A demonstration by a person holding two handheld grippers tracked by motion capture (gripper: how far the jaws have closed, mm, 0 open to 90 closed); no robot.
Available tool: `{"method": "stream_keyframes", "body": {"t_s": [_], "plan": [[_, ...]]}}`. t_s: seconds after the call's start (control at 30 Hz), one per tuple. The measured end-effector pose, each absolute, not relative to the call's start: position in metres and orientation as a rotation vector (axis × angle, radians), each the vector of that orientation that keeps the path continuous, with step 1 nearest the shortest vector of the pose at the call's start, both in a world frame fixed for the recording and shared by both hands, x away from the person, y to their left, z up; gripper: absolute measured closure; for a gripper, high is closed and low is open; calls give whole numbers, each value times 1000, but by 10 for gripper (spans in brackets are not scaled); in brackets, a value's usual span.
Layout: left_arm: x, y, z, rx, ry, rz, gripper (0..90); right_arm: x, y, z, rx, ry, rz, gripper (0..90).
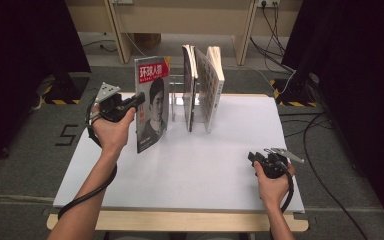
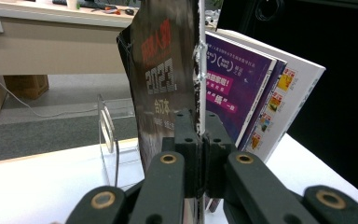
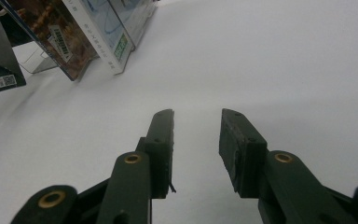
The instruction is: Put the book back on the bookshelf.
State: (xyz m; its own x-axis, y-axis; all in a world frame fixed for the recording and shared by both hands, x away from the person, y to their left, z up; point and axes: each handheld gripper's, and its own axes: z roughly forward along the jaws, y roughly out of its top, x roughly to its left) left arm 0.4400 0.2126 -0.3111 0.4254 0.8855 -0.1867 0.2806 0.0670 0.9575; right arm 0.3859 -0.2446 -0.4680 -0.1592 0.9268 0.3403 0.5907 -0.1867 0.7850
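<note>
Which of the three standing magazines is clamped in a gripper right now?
The red-titled portrait-cover magazine, leftmost, pinched at its edge by the left gripper; the other two magazines lean in the clear acrylic stand.

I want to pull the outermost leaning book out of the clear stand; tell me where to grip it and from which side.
Grip the white-covered book by its upper free edge, coming from the right-hand open side of the table with the right tool, whose jaws stand open. The book leans on its neighbour, so only its outer face and top edge are exposed; probably clamp across that thin edge.

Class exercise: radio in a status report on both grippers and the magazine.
Left gripper shut on magazine, upright. Right gripper open, empty, over table. Books in stand beside magazine.
</note>
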Motion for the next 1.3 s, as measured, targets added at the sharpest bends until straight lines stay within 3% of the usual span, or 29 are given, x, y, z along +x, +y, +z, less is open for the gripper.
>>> {"method": "stream_keyframes", "body": {"t_s": [1.3], "plan": [[508,205,-314,1409,1062,761,869,386,-245,-471,1744,1734,1268,654]]}}
